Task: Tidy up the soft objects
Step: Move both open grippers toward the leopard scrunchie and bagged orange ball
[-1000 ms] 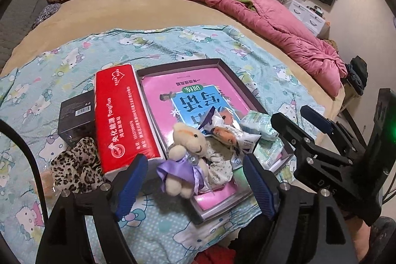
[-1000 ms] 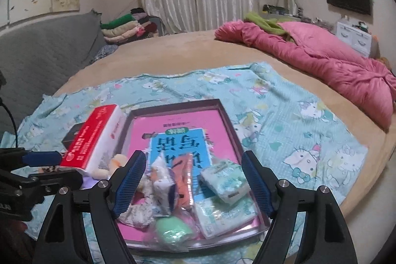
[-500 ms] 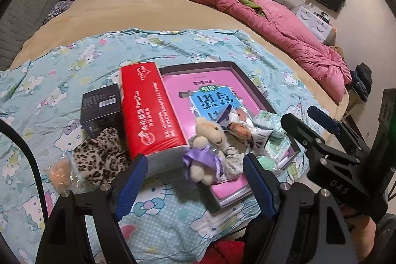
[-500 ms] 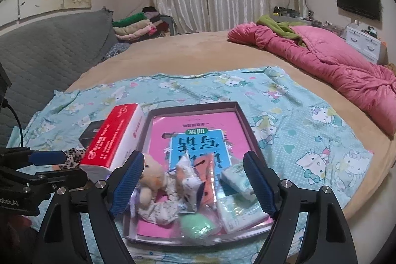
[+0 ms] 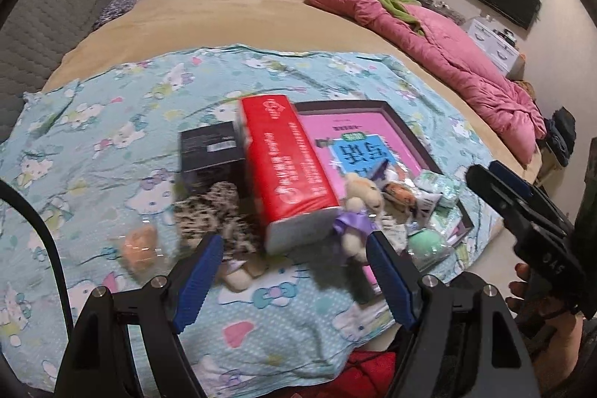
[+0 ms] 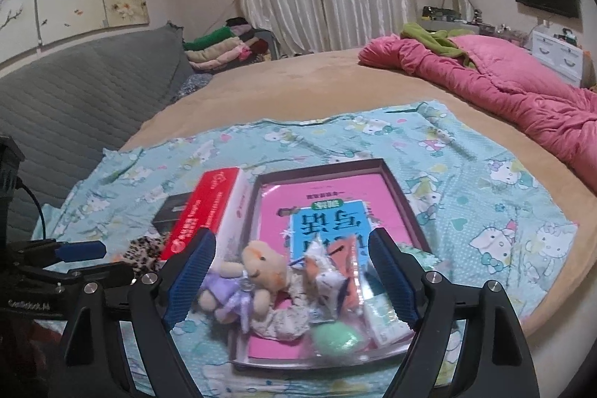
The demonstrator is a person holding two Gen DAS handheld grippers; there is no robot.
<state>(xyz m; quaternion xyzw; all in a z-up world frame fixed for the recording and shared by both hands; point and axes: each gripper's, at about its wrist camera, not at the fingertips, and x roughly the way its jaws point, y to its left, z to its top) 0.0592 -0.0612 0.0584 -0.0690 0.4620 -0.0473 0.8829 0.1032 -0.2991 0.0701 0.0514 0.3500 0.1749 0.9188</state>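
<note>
Left gripper body, lower left of right wrist view: "GenRobot.AI", blurry. Right gripper, at right of left wrist view: upside-down "DAS". Red tissue pack and pink book: Chinese print, unreadable.

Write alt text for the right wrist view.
The open right gripper hovers empty over a shallow tray holding a plush bear, a green ball and small packets, on a cartoon-print sheet. A red tissue pack lies left of the tray.

We see the plush bear just right of the red tissue box, our left gripper wide-jawed below.
</note>
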